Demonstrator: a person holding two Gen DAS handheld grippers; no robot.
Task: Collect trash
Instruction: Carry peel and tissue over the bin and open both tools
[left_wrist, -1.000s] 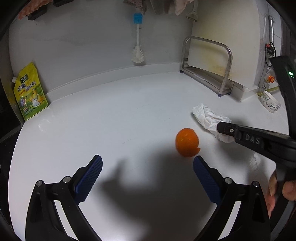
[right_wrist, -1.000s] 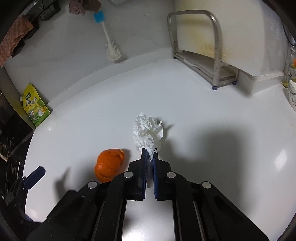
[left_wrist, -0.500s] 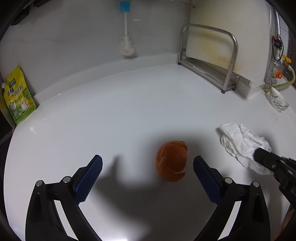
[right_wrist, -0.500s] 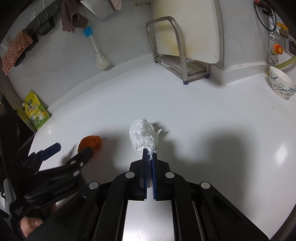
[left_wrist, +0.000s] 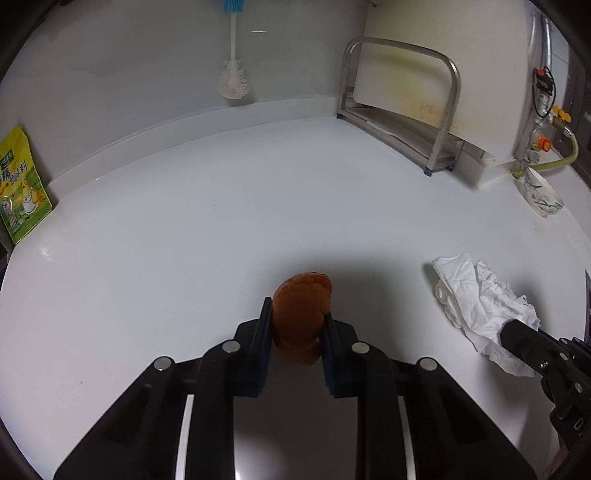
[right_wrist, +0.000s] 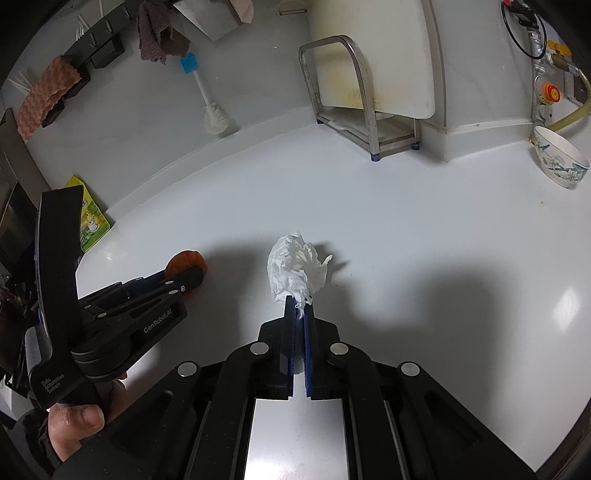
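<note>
On the white tabletop (left_wrist: 221, 229), near its front edge, my left tool (left_wrist: 297, 325) is closing on the orange peel (left_wrist: 301, 314), which sits between its pads, both touching it. To its right, my right tool (right_wrist: 298, 306) is pressed together on a corner of the crumpled white tissue (right_wrist: 293, 264). Farther back stand a metal rack (right_wrist: 354, 110), a patterned bowl (right_wrist: 559, 162) and a yellow pouch (left_wrist: 22, 184).

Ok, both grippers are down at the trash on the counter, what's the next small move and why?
Probably finish closing the left gripper, then lift both. Its jaws are closing with the orange peel between the pads, while the right gripper is already shut on the crumpled tissue. No bin shows in either view.
</note>
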